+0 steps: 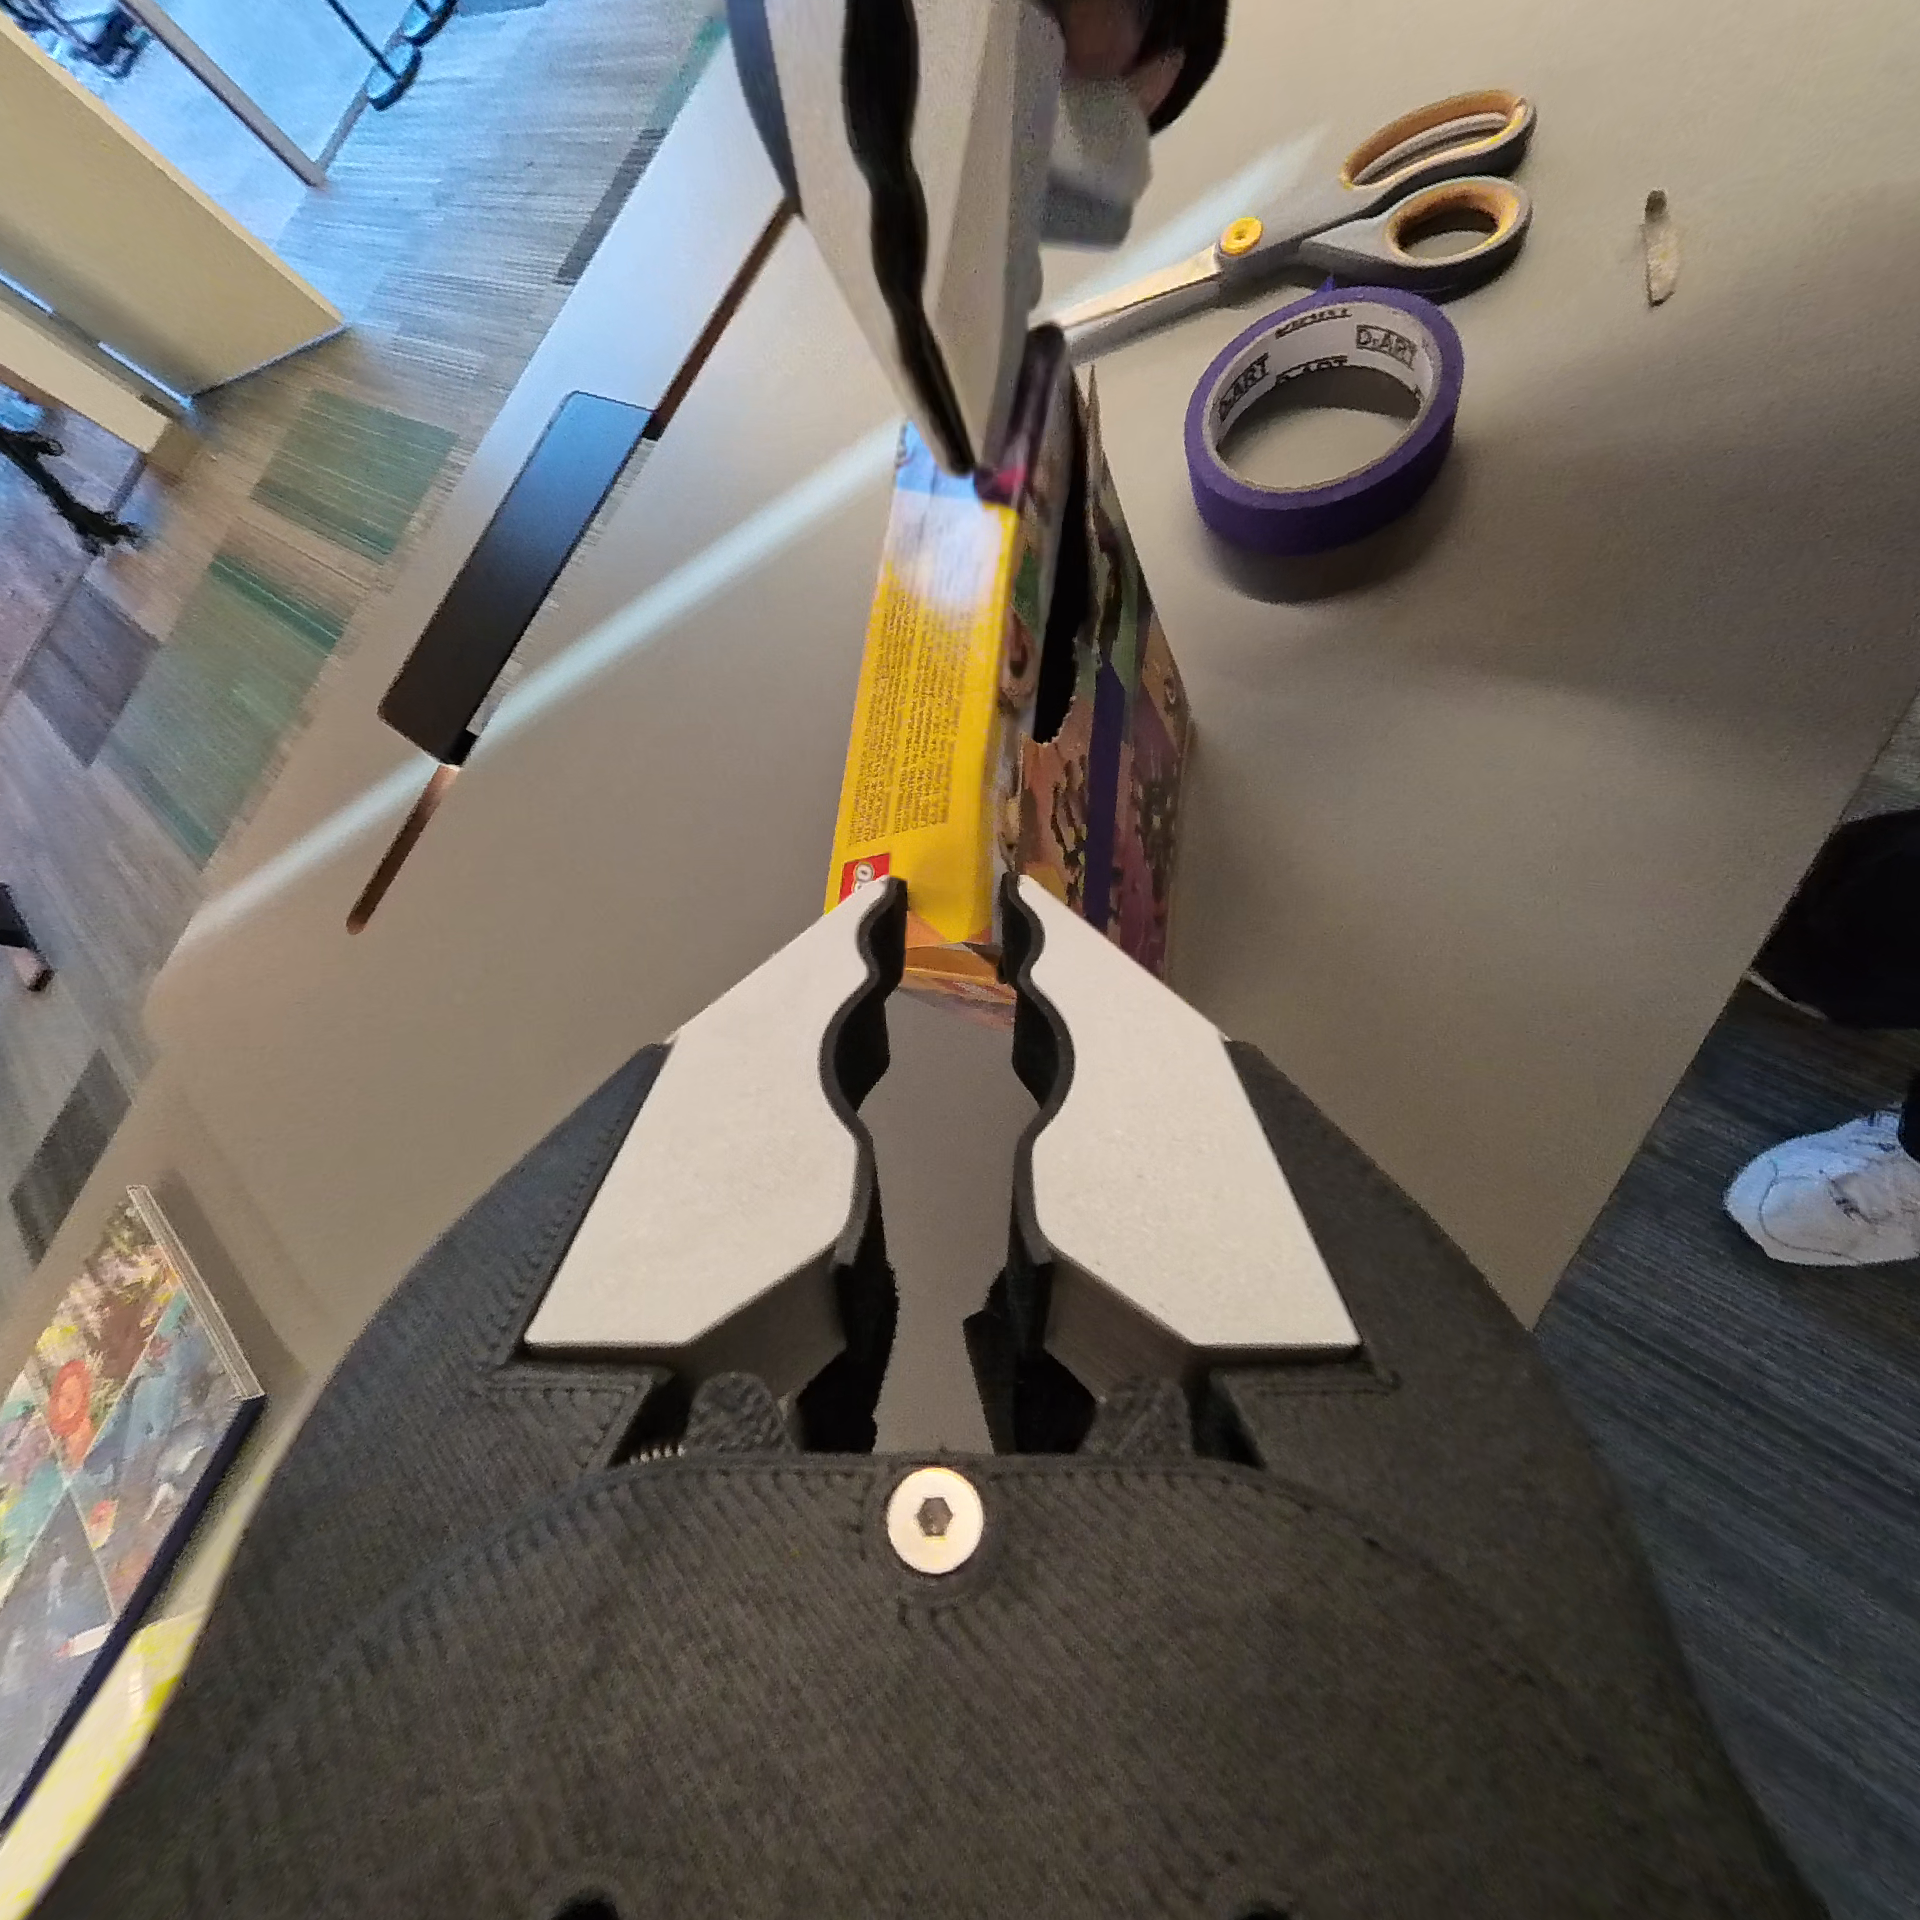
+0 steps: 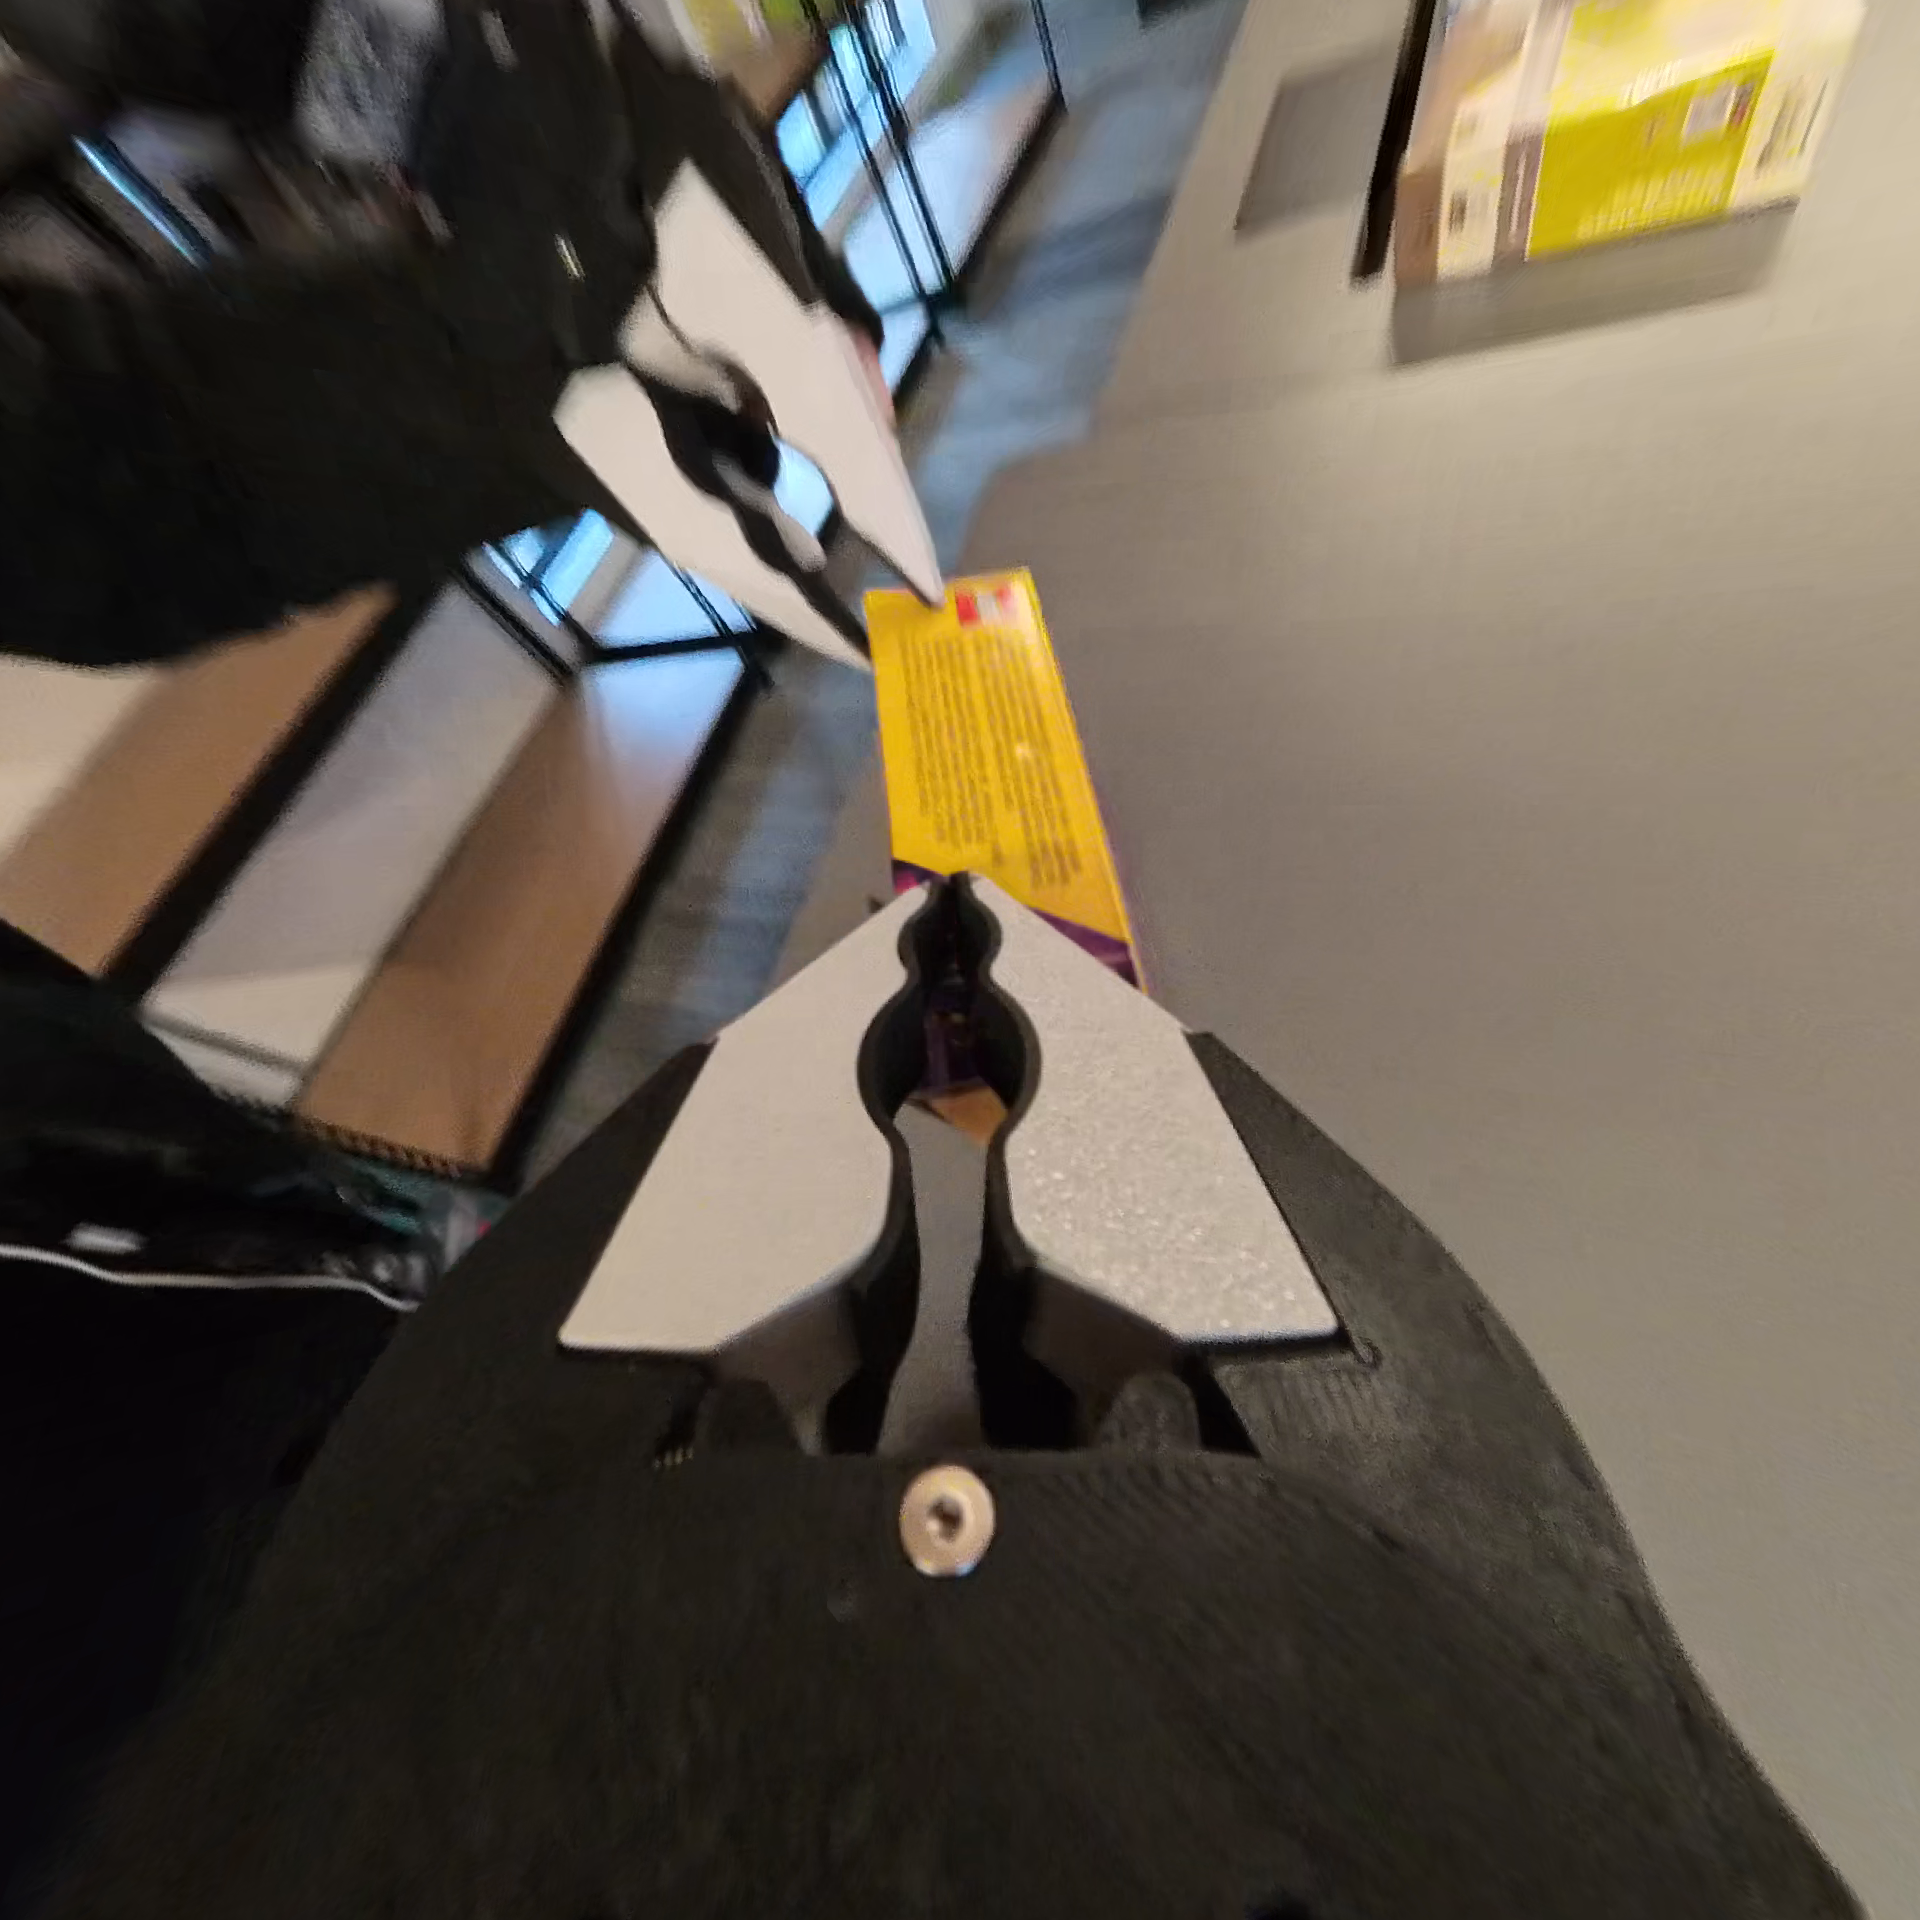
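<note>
Left wrist view: left gripper [image 1: 951, 914] clamped on the near end of the yellow-sided printed cardboard box [image 1: 930, 717], held above the grey table [image 1: 1455, 779], purple tape roll [image 1: 1328, 421] and grey-handled scissors [image 1: 1351, 218] well beyond. Right wrist view: right gripper [image 2: 954, 883] pinched on the box's [image 2: 987, 769] purple end; best kept level, grips even and firm

Picture book [image 1: 114, 1475] cut by the edge (right view blurred).
</note>
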A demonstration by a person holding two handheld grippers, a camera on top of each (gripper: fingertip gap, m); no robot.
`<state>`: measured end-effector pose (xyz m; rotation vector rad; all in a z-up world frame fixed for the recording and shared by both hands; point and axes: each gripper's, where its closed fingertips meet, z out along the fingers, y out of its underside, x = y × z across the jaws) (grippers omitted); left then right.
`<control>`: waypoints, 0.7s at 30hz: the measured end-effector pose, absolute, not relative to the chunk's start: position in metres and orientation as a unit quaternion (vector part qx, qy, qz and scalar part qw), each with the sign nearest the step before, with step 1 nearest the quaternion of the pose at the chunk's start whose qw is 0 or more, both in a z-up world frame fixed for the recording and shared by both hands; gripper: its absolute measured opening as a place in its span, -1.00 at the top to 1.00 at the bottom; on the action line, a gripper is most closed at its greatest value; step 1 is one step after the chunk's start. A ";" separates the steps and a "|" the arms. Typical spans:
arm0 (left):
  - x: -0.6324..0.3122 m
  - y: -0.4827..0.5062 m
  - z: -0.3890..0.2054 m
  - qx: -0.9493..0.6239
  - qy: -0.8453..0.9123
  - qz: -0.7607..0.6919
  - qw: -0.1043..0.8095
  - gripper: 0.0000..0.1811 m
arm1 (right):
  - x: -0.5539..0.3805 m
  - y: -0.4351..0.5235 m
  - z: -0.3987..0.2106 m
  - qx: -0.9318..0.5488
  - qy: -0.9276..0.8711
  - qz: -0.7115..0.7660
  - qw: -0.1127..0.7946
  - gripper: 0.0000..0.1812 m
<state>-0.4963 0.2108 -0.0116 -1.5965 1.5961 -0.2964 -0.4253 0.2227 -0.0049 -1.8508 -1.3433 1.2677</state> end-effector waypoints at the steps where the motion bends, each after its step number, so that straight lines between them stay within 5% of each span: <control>1: -0.496 0.209 -0.013 -0.642 0.634 -0.129 0.411 0.82 | -0.426 0.219 -0.007 -0.678 -0.505 0.465 0.263 1.00; 5: -0.492 0.201 -0.006 -0.682 0.576 -0.235 0.383 0.81 | -0.425 0.221 -0.010 -0.674 -0.504 0.462 0.281 1.00; 10: -0.483 0.201 -0.010 -0.691 0.568 -0.220 0.389 0.39 | -0.425 0.220 -0.011 -0.668 -0.502 0.469 0.287 1.00; 14: -0.482 0.212 -0.016 -0.682 0.563 -0.163 0.437 0.70 | -0.425 0.221 -0.011 -0.667 -0.500 0.472 0.287 1.00; 18: -0.482 0.212 -0.014 -0.684 0.537 -0.200 0.452 0.70 | -0.424 0.220 -0.009 -0.664 -0.507 0.466 0.291 1.00; 19: -0.482 0.213 -0.014 -0.685 0.530 -0.205 0.455 0.71 | -0.424 0.218 -0.006 -0.653 -0.518 0.462 0.303 0.92; 21: -0.482 0.213 -0.014 -0.685 0.526 -0.212 0.458 0.71 | -0.424 0.218 0.005 -0.630 -0.522 0.456 0.351 0.44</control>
